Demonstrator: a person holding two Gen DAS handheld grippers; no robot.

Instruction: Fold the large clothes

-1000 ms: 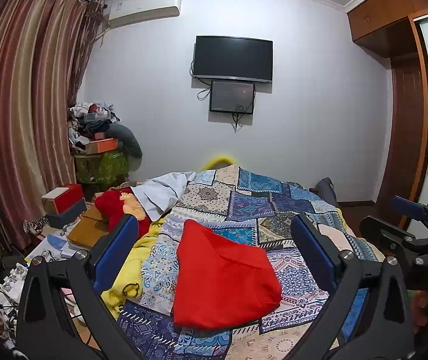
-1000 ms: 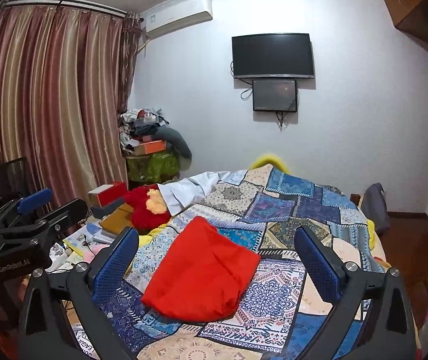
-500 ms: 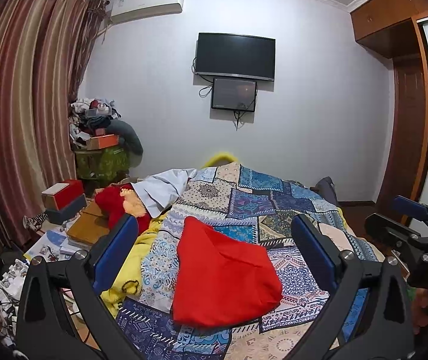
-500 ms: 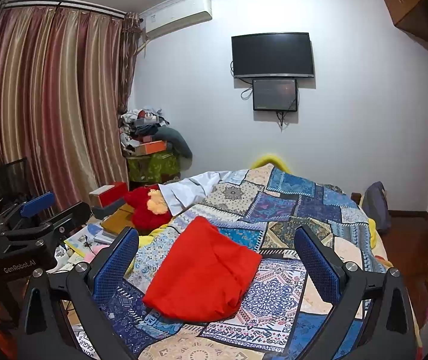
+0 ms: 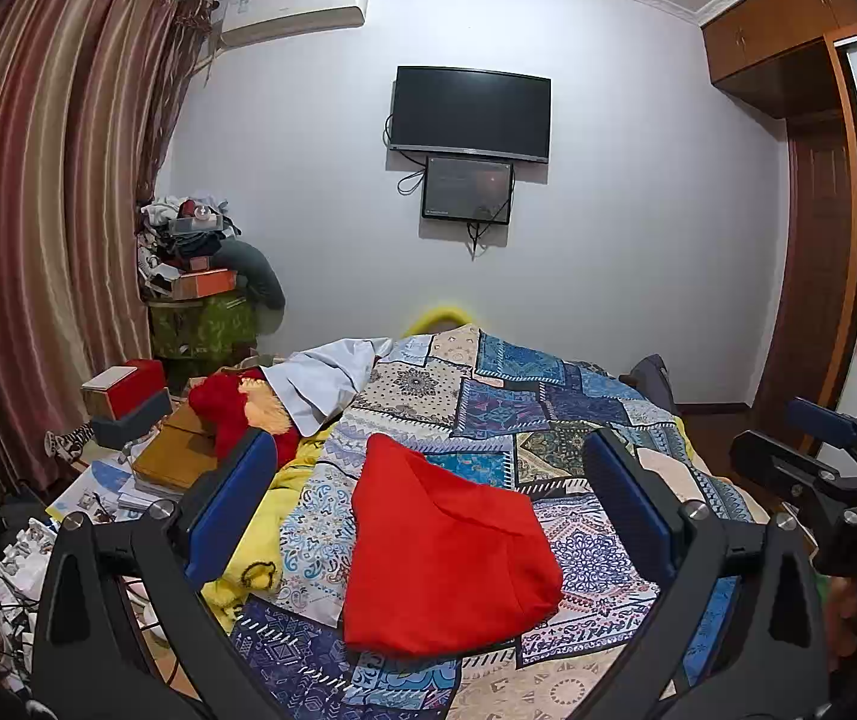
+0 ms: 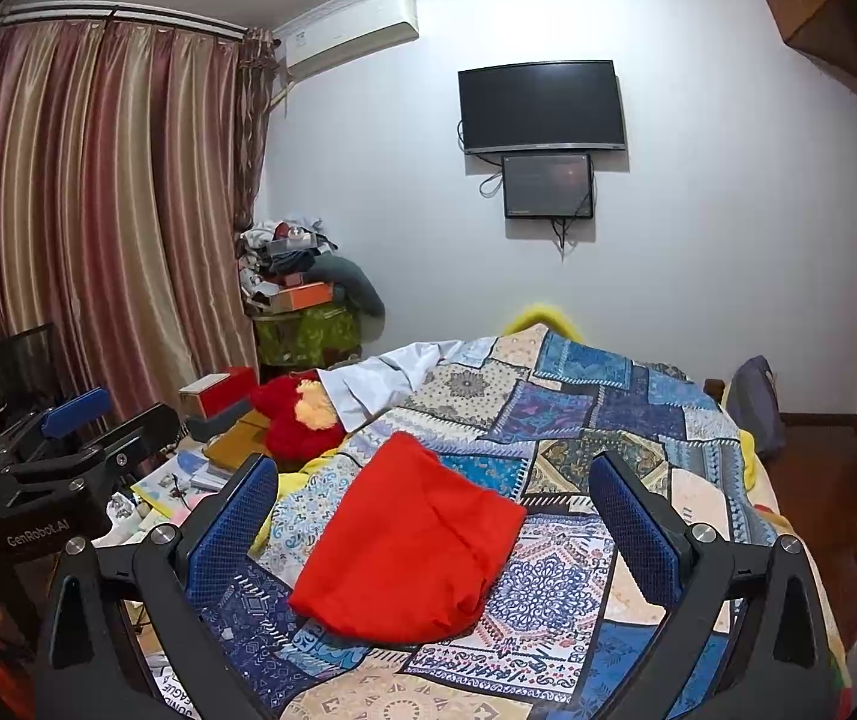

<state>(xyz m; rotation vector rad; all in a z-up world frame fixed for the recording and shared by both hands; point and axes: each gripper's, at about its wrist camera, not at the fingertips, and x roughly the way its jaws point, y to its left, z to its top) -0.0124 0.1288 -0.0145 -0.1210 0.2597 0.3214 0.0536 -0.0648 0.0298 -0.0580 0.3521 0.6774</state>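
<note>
A folded red garment [image 5: 440, 546] is seen lying on the patchwork quilt [image 5: 548, 414] of the bed. Left gripper [image 5: 428, 504] and right gripper [image 6: 431, 516] are held above it, jaws spread wide, nothing gripped.

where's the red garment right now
The red garment lies folded on the patchwork quilt, centred in both wrist views, right of the red plush toy, untouched by either gripper.

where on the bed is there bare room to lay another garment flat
Free quilt lies right of the red garment and beyond it toward the wall. The left edge is crowded: white cloth, red plush, yellow blanket, boxes past it.
</note>
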